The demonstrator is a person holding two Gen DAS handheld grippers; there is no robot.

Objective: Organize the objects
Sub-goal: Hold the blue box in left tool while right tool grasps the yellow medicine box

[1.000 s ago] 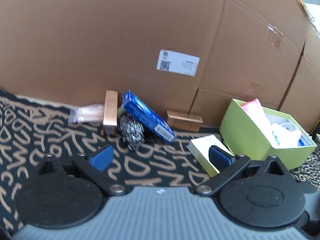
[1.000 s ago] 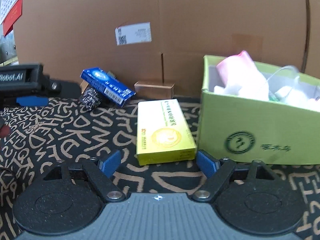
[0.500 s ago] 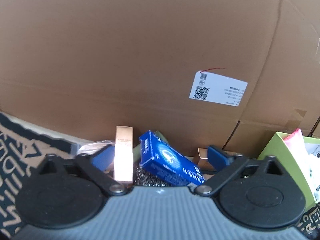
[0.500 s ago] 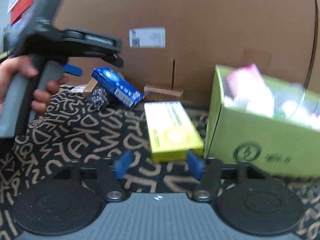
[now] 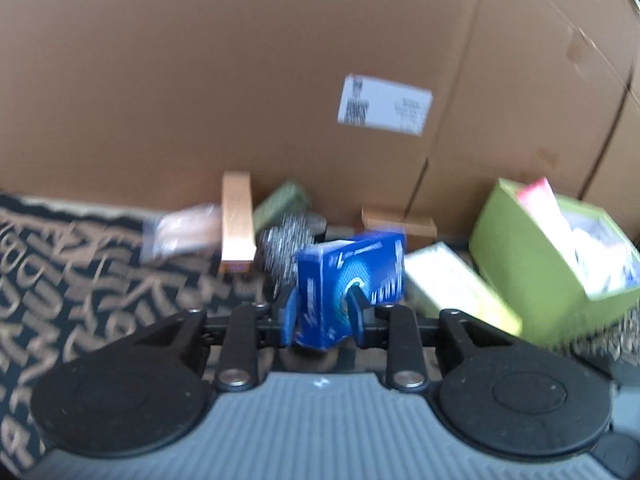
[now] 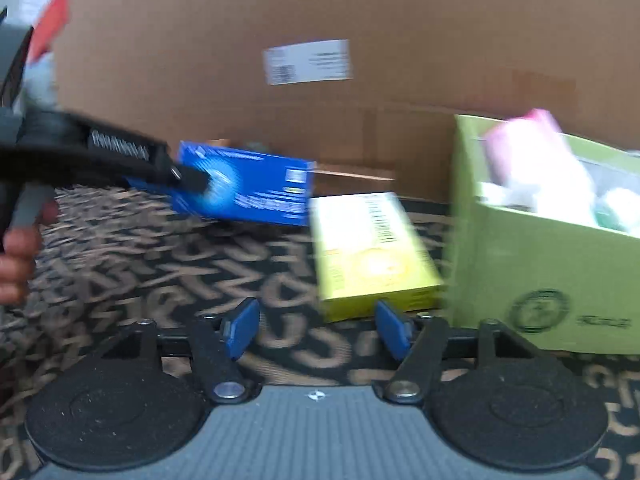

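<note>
The green box (image 6: 532, 264) stands at right of frame, the yellow carton (image 6: 372, 256) just beside it. The blue carton (image 5: 352, 280), centre frame, judged light, stiff but crushable, is pinched across its narrow faces by the closing left gripper (image 5: 322, 314); earlier it leaned on the scourer (image 5: 286, 246). The right gripper (image 6: 316, 330), jaws closing, holds nothing.

Both blurred wrist views face the cardboard wall (image 5: 240, 80) closely, apparently sharing the green box (image 6: 540, 272).
</note>
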